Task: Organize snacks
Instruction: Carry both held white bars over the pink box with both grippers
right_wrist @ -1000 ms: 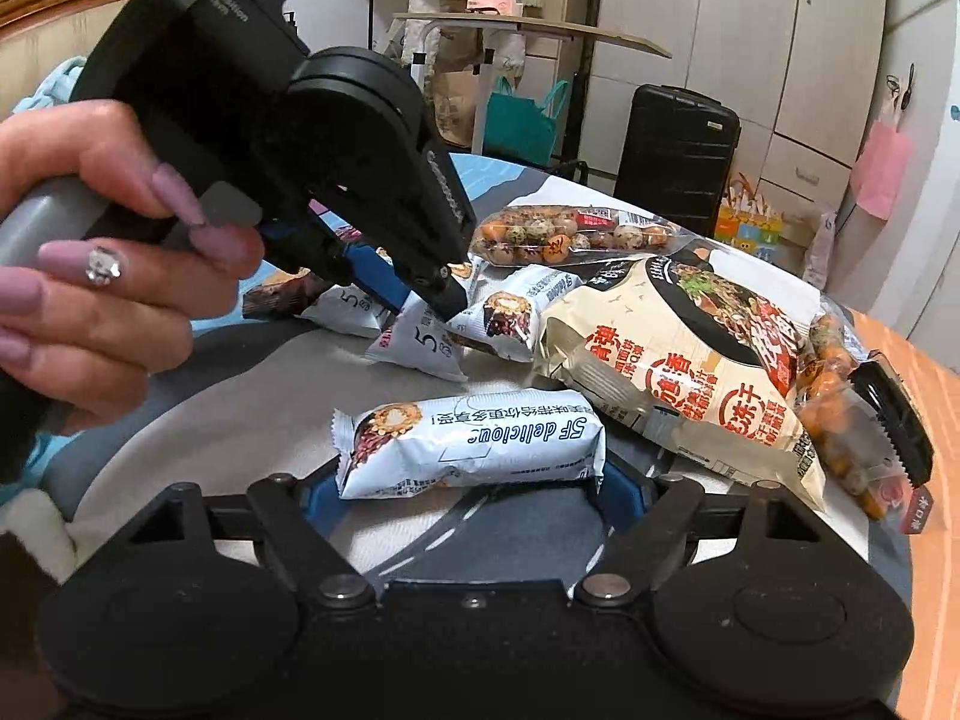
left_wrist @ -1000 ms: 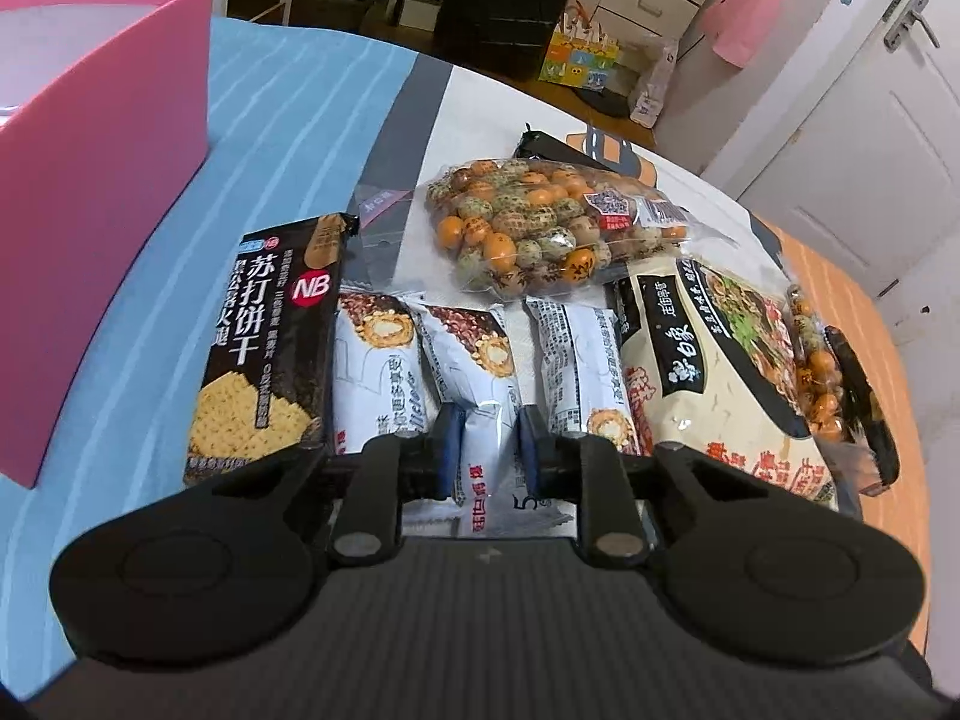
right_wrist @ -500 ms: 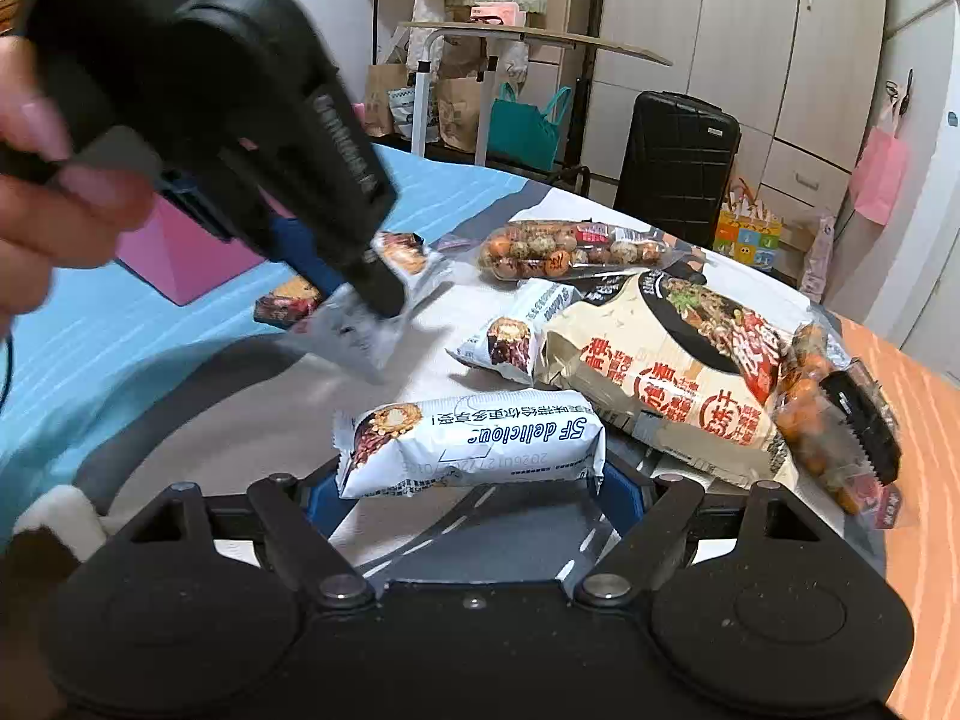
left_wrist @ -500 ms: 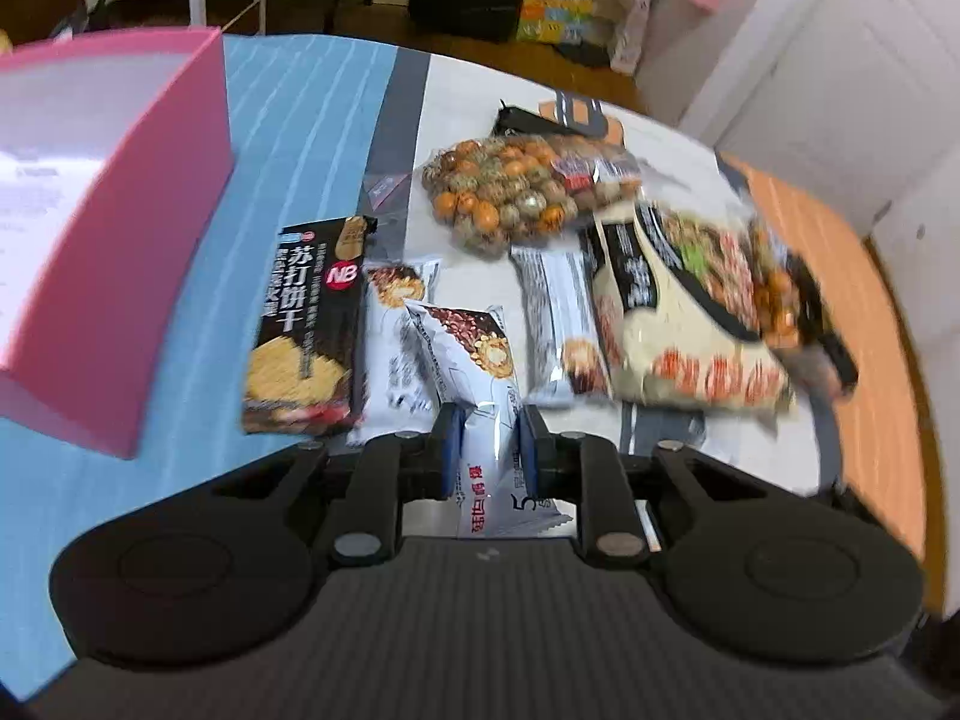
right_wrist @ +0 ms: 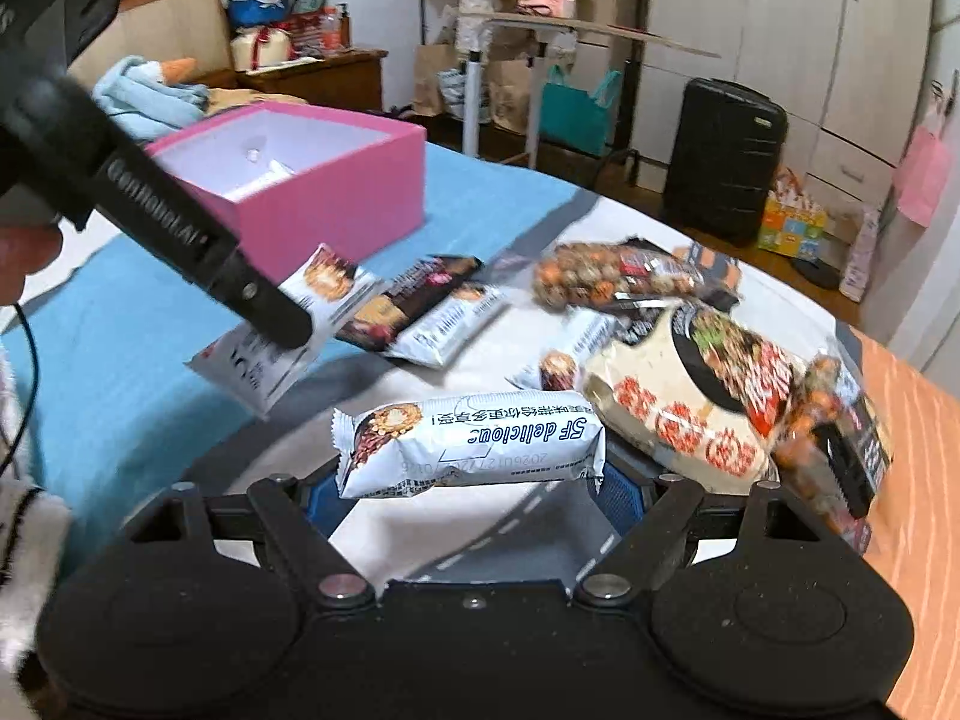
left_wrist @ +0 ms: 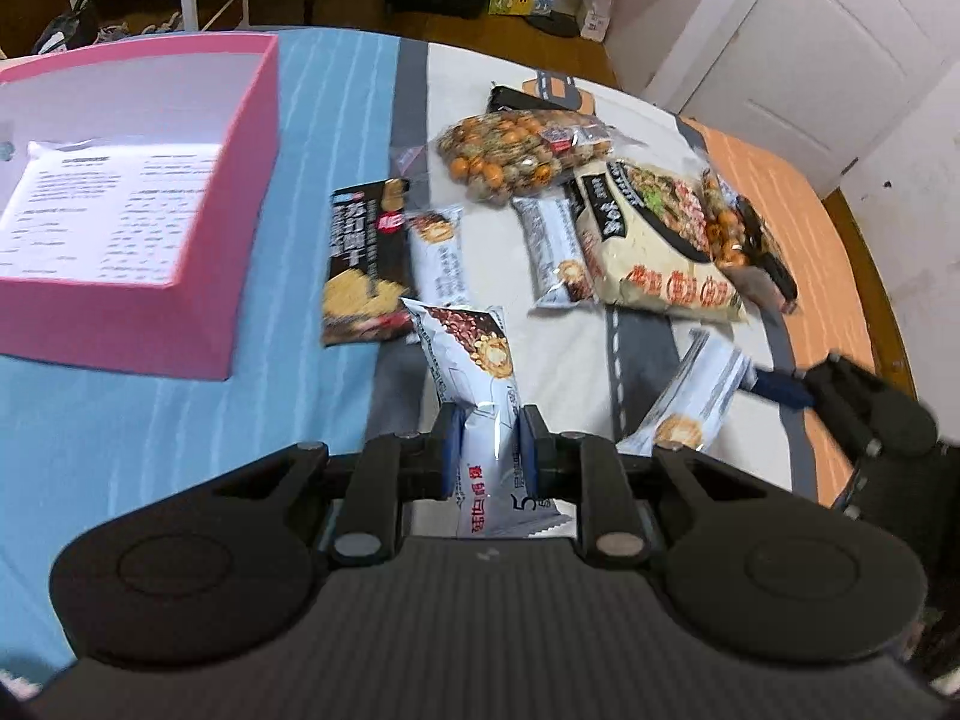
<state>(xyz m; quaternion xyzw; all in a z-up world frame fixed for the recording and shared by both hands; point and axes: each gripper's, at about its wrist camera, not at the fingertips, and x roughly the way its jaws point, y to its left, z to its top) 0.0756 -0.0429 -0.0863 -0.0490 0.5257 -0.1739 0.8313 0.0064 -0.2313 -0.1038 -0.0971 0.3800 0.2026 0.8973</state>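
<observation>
My left gripper (left_wrist: 489, 438) is shut on one end of a white snack bar (left_wrist: 474, 354), held in the air over the bed cover near the open pink box (left_wrist: 240, 180). In the right wrist view that bar (right_wrist: 282, 336) hangs just in front of the pink box (right_wrist: 336, 192). My right gripper (right_wrist: 474, 489) is shut on a second white snack bar (right_wrist: 474, 447), clamped lengthwise between the blue pads and lifted off the cover. The left wrist view shows this second bar (left_wrist: 696, 402) at the lower right.
On the cover lie a black cracker pack (left_wrist: 360, 264), two more white bars (left_wrist: 438, 258) (left_wrist: 552, 252), a bag of coated peanuts (left_wrist: 516, 156), a large cream bag (left_wrist: 654, 240) and a second nut bag (left_wrist: 738, 240). A printed sheet lies inside the box.
Both grippers have risen with their bars. The left one has carried its bar off the pile toward the pink box, whose inside now shows.
</observation>
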